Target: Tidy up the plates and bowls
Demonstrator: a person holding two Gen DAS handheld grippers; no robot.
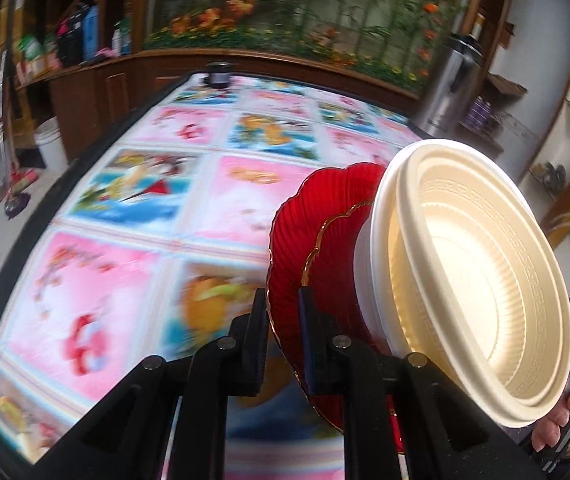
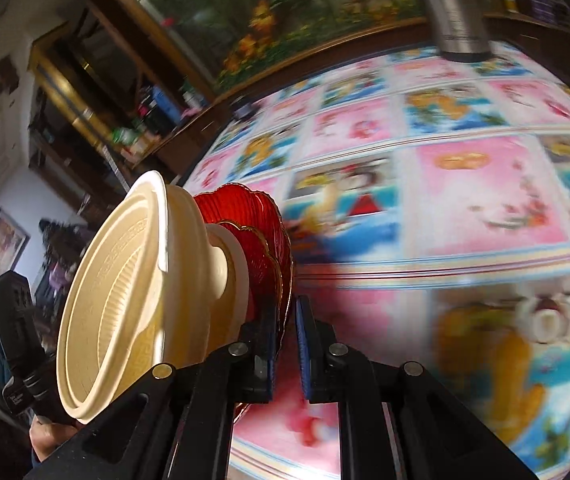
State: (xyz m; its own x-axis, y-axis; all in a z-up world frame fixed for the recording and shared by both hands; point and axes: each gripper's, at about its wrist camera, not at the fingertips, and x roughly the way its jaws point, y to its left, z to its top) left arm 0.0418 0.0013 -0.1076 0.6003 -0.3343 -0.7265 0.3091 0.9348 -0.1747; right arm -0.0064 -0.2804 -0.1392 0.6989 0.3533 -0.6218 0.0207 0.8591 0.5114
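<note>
A stack of dishes is held off the table, tipped on edge. It has red ribbed plates [image 1: 297, 240] with gold scalloped rims and cream bowls [image 1: 477, 280] nested on them. My left gripper [image 1: 283, 320] is shut on the rim of the red plates, bowls to its right. In the right wrist view the same red plates [image 2: 261, 216] and cream bowls [image 2: 125, 280] sit to the left. My right gripper [image 2: 285, 344] is closed on the plates' rim from the opposite side.
The table [image 1: 125, 240] has a pink and blue picture cloth. A steel thermos [image 1: 449, 84] stands at its far right corner, a small dark jar [image 1: 219, 73] at the far edge. Wooden shelves and a flower mural stand behind.
</note>
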